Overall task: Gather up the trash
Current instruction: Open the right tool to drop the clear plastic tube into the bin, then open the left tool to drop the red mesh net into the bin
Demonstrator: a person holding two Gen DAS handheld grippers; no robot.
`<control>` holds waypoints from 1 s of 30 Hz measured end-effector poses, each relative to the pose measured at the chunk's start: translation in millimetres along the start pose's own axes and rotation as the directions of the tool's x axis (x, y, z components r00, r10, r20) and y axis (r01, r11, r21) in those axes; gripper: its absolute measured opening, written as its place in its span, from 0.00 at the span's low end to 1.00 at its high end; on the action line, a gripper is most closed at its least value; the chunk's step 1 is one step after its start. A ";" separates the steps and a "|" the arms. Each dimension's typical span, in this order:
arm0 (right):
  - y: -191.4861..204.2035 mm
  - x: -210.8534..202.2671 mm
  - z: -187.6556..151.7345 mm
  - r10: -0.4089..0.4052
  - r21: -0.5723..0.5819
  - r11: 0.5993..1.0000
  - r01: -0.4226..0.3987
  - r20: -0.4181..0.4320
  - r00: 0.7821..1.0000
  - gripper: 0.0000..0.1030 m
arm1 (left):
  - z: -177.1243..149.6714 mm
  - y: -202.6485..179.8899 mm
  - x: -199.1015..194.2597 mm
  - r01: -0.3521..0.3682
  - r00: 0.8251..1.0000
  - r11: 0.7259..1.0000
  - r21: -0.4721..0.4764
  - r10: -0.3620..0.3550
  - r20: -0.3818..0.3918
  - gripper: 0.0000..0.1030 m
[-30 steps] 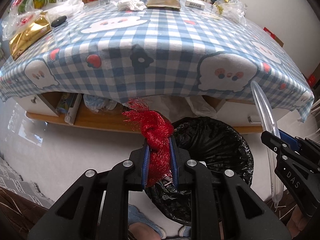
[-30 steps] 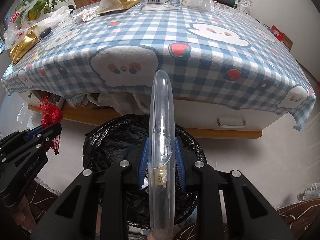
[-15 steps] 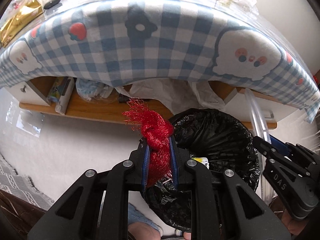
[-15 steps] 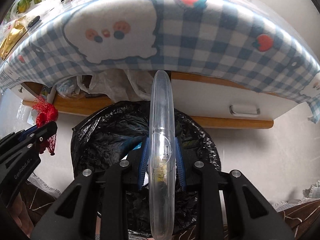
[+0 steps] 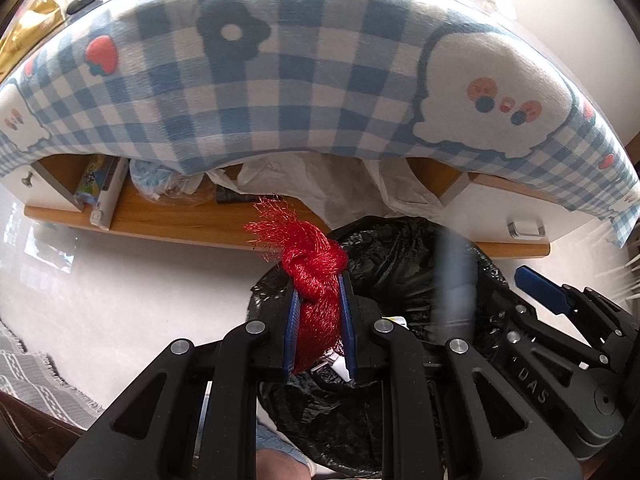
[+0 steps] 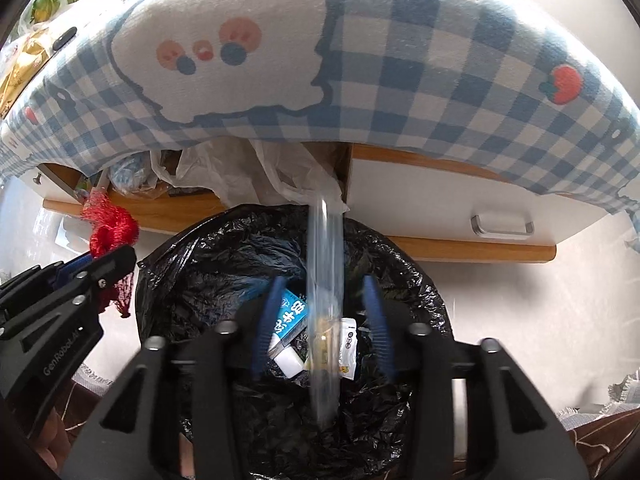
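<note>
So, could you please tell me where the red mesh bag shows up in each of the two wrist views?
Left wrist: the red mesh bag is at centre, clamped between the left gripper fingers, knot above them.
Right wrist: at the left edge, in that same gripper, beside the bin.
Shared landmark: the black bin liner, below the checked tablecloth in both views.
</note>
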State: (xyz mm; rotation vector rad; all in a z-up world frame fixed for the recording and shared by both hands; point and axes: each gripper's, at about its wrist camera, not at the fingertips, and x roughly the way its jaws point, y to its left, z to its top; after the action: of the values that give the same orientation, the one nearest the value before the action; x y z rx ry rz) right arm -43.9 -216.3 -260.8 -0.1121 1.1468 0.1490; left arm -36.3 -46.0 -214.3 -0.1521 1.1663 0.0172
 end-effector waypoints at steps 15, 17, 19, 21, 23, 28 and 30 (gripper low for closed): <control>-64.2 -29.4 6.1 -0.036 0.083 0.996 0.032 0.047 0.998 0.89 | -2.0 -41.0 1.3 0.029 0.999 0.998 0.063 -0.028 -0.019 0.17; -71.9 -29.1 4.8 -0.040 0.077 0.996 0.037 0.035 0.999 0.90 | -1.5 -45.5 4.0 0.038 0.999 0.997 0.065 -0.036 -0.028 0.17; -78.9 -29.6 3.9 -0.049 0.079 0.996 0.047 0.021 0.999 0.91 | -0.4 -51.8 6.6 0.044 0.999 0.996 0.072 -0.042 -0.035 0.17; -85.0 -32.3 2.5 -0.063 0.080 0.995 0.062 0.018 0.998 0.91 | 0.1 -59.4 9.2 0.055 0.998 0.995 0.084 -0.052 -0.042 0.17; -90.8 -37.7 0.4 -0.074 0.085 0.994 0.072 0.024 0.997 0.91 | -0.1 -68.7 12.3 0.063 0.997 0.992 0.107 -0.058 -0.044 0.17; -106.6 -42.3 1.8 -0.077 0.134 0.988 0.073 0.030 0.997 0.91 | -2.7 -88.6 20.3 0.082 0.995 0.985 0.149 -0.074 -0.061 0.18; -110.1 -42.1 3.3 -0.072 0.142 0.988 0.067 0.032 0.997 0.91 | -3.1 -94.9 23.5 0.085 0.995 0.984 0.158 -0.074 -0.070 0.18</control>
State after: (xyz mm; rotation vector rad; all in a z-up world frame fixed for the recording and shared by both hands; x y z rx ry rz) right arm -38.7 -326.7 -219.7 -0.0243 1.1111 0.0082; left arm -21.1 -141.9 -226.6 -0.0569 1.2196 -0.1529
